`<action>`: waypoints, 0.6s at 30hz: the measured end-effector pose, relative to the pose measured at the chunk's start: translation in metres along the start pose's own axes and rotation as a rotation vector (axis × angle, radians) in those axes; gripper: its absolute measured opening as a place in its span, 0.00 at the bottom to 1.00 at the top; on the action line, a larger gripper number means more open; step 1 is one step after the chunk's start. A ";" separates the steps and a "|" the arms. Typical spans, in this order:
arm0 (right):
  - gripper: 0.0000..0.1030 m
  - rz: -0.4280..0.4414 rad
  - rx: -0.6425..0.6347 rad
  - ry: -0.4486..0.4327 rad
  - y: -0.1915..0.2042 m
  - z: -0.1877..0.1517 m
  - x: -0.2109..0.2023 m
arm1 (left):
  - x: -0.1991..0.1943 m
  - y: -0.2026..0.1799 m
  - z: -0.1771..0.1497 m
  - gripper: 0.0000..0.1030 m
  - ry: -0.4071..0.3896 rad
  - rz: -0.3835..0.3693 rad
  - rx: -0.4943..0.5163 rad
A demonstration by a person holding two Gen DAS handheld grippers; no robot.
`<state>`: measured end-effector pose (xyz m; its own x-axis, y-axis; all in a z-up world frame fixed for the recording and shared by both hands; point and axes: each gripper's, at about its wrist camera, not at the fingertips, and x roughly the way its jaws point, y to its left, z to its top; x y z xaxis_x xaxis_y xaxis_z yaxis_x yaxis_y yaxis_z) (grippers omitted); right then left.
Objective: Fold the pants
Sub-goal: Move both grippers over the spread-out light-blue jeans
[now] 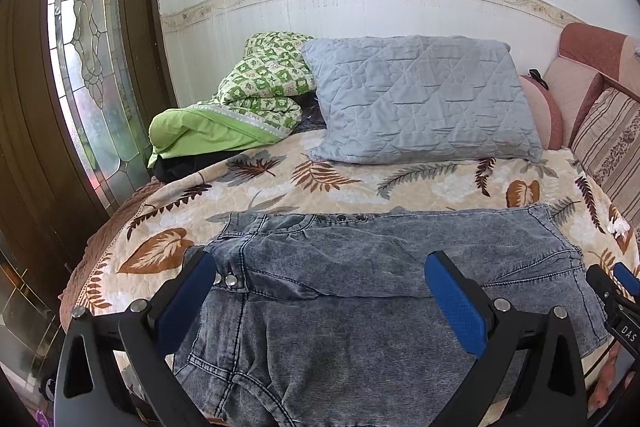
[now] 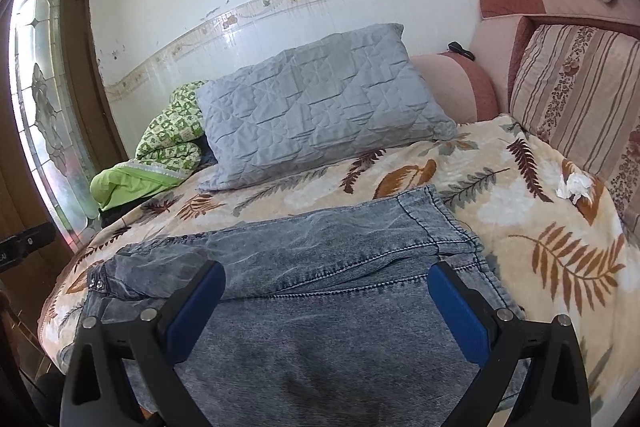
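Your left gripper [image 1: 320, 291] and right gripper [image 2: 326, 291] both hover spread wide, holding nothing, over the folded grey jeans [image 1: 360, 287] lying on the leaf-print blanket [image 1: 360, 183] at 6 o'clock from the grey pillow [image 1: 420, 99].

One pair of pants [image 1: 380, 291], one grey pillow [image 1: 420, 99], one green quilt [image 1: 248, 99], two grippers.

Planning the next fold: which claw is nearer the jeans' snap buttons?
Left. The left claw has the snap buttons beside its left finger; the right claw hovers over the leg end.
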<state>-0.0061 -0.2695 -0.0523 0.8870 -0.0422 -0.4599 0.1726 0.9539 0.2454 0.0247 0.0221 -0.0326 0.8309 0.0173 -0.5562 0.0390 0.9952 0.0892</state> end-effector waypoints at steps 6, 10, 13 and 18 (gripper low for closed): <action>0.99 -0.005 -0.002 0.012 0.000 0.000 0.004 | 0.006 0.004 -0.003 1.00 0.008 0.005 -0.009; 0.99 -0.010 -0.013 0.021 0.001 -0.001 0.008 | 0.011 0.006 -0.005 1.00 0.018 0.010 -0.013; 0.99 -0.013 -0.018 0.028 0.003 -0.002 0.010 | 0.016 0.007 -0.007 1.00 0.029 0.014 -0.014; 0.99 -0.015 -0.022 0.038 0.003 -0.002 0.014 | 0.022 0.008 -0.009 1.00 0.041 0.016 -0.018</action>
<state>0.0054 -0.2665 -0.0598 0.8673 -0.0453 -0.4956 0.1757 0.9596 0.2197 0.0388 0.0318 -0.0515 0.8077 0.0364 -0.5885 0.0158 0.9964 0.0834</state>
